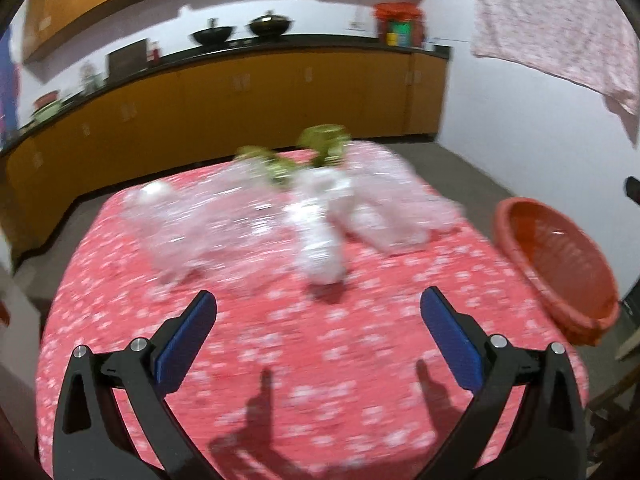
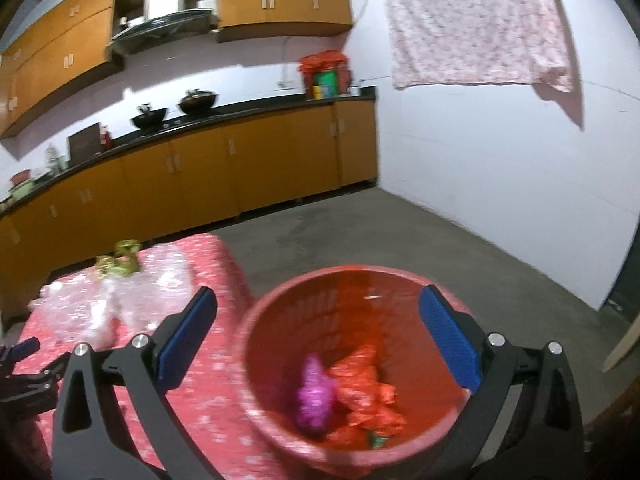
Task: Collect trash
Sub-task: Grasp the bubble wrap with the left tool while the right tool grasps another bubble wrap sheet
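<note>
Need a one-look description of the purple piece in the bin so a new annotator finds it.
Find the red plastic basket beside the table with the red floral cloth. Look at its bottom: the magenta crumpled wrapper lies left of a heap of red-orange wrappers. It is the only purple thing there.

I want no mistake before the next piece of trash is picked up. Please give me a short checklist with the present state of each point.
1. Left hand-held gripper open and empty: ok.
2. Right hand-held gripper open and empty: ok.
3. Trash left on the table: ok, clear plastic wrappers and green wrappers.
4. Red basket within view, has room: ok.
5. Pink wrapper and red wrappers inside basket: ok.
6. Picture sharp enough to aim: not ok, blurred.
</note>
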`<state>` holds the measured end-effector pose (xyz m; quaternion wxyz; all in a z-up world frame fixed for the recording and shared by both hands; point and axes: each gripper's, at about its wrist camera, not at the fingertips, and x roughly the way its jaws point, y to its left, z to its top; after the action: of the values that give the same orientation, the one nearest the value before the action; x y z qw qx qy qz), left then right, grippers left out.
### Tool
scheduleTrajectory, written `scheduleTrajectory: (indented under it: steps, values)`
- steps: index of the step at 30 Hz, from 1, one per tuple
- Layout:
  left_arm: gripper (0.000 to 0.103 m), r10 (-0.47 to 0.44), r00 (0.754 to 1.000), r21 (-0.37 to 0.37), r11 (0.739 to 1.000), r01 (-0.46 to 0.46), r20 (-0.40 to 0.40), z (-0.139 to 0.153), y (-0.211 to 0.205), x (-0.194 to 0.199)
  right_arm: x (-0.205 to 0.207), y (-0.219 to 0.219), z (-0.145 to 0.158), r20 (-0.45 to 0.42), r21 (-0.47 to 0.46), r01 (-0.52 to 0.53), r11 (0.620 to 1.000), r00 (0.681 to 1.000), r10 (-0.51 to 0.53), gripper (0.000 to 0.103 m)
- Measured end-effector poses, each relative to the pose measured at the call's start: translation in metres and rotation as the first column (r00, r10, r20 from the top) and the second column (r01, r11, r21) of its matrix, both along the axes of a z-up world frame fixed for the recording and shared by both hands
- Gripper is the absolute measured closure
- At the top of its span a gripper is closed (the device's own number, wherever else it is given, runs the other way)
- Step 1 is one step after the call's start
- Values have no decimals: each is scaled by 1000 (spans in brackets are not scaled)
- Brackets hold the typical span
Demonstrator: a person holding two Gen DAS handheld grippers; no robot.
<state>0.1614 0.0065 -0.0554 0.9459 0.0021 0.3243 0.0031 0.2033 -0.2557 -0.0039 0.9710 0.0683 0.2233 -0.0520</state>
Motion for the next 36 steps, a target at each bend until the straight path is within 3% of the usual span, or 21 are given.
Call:
scheduleTrajectory:
  steps: [7, 15, 20, 24, 31, 32, 34, 36]
  values:
    - [2, 164, 986, -8, 986, -164, 17, 1, 66, -1, 28, 53, -3, -40, 39, -126, 991, 991, 128, 9]
    - [2, 257, 964, -34, 966, -256, 64, 11, 107, 25, 77, 107, -16, -102, 31, -181, 983, 978, 183, 11]
    - [2, 232, 970, -24, 973, -231, 70, 15, 108, 53, 116, 133, -28, -139, -13, -199, 980, 971, 196, 11]
    - [2, 202, 979, 10, 979, -203, 36, 9, 104, 79, 149, 138, -42, -192, 16, -195, 981, 962, 195, 12]
    - [3, 152, 987, -45, 987, -154, -44, -9, 106, 104, 190, 146, -73, -308, 50, -210, 976, 927, 215, 19]
    - [3, 140, 988, -61, 988, -144, -57, -12, 106, 106, 193, 150, -78, -323, 49, -219, 975, 920, 223, 22]
    - [15, 119, 990, -73, 990, -124, -77, -18, 105, 107, 194, 152, -86, -350, 48, -245, 968, 904, 246, 30]
    - [22, 103, 990, -66, 992, -110, -94, -23, 101, 108, 197, 152, -91, -380, 82, -265, 961, 883, 276, 46]
